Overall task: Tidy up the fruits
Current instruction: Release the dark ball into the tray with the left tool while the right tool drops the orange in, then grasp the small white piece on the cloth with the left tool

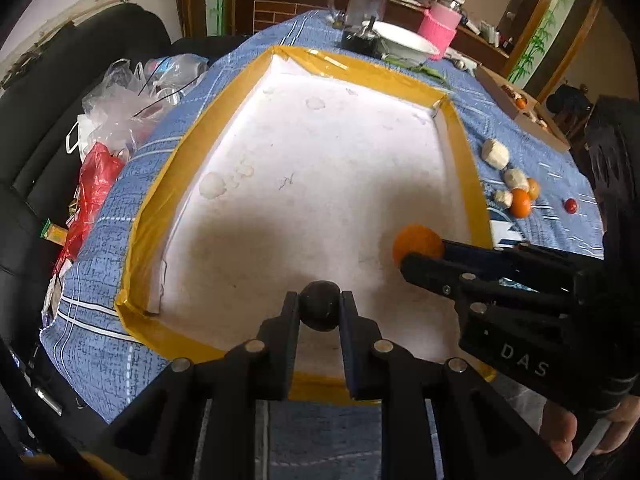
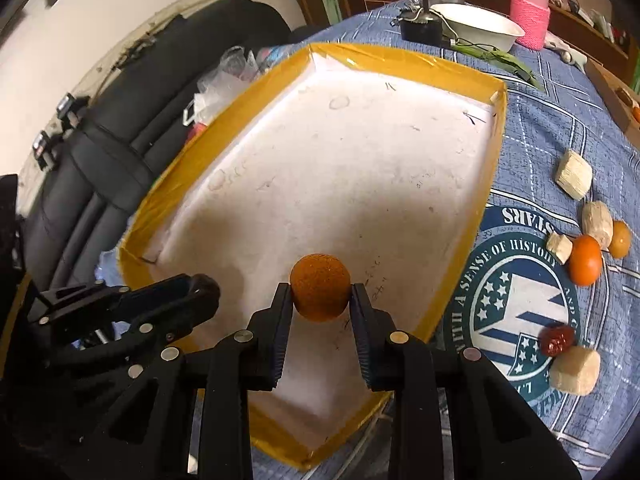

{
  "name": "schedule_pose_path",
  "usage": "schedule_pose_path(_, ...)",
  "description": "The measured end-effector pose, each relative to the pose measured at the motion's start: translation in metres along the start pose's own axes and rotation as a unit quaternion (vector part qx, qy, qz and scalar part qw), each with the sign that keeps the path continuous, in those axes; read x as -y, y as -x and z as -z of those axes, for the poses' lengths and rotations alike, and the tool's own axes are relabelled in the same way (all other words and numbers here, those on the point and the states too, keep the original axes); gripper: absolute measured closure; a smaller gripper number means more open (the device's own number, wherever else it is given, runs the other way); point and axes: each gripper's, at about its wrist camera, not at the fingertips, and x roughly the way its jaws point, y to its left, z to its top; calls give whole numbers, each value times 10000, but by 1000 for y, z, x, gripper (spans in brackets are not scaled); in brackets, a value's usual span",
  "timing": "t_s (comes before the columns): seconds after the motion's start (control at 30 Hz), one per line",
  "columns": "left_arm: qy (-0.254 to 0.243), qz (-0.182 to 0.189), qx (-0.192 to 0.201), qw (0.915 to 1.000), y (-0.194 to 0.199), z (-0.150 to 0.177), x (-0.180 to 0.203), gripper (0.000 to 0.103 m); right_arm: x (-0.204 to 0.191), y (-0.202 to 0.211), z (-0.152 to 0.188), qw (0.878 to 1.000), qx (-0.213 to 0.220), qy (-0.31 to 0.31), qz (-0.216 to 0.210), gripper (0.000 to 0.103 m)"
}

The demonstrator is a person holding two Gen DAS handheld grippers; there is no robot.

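A shallow white tray with a yellow taped rim lies on the blue cloth. My left gripper is shut on a dark round fruit over the tray's near edge; it shows from the side in the right wrist view. My right gripper is shut on an orange round fruit above the tray's near right part; it also shows in the left wrist view holding that fruit. Loose oranges, a red fruit and pale chunks lie on the cloth to the right.
At the far end stand a white bowl, a glass jug and a pink cup. Plastic bags and a black sofa are at the left. A cardboard box sits far right.
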Motion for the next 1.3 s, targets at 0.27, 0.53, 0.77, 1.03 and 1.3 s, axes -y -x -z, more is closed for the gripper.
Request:
schedule_pose_path(0.27, 114, 86, -121, 9998, -10, 3, -8, 79, 1, -2, -2, 10000, -46, 18, -8, 74)
schedule_pose_path(0.53, 42, 78, 373, 9993, 25, 7, 5, 44, 20, 51, 3, 9964, 375, -520, -550, 56)
schedule_pose_path(0.77, -387, 550, 784, 9947, 64, 23, 51, 40, 56, 115, 42, 9923, 819, -876, -314, 53)
schedule_pose_path(1.03, -984, 957, 540, 9891, 63, 50, 115, 40, 97, 145, 93, 9863, 951, -1345, 19, 53)
schedule_pose_path(1.3, -1387, 1068, 433, 9836, 60, 71, 155, 40, 114, 165, 127, 9824, 1132, -1481, 138, 53)
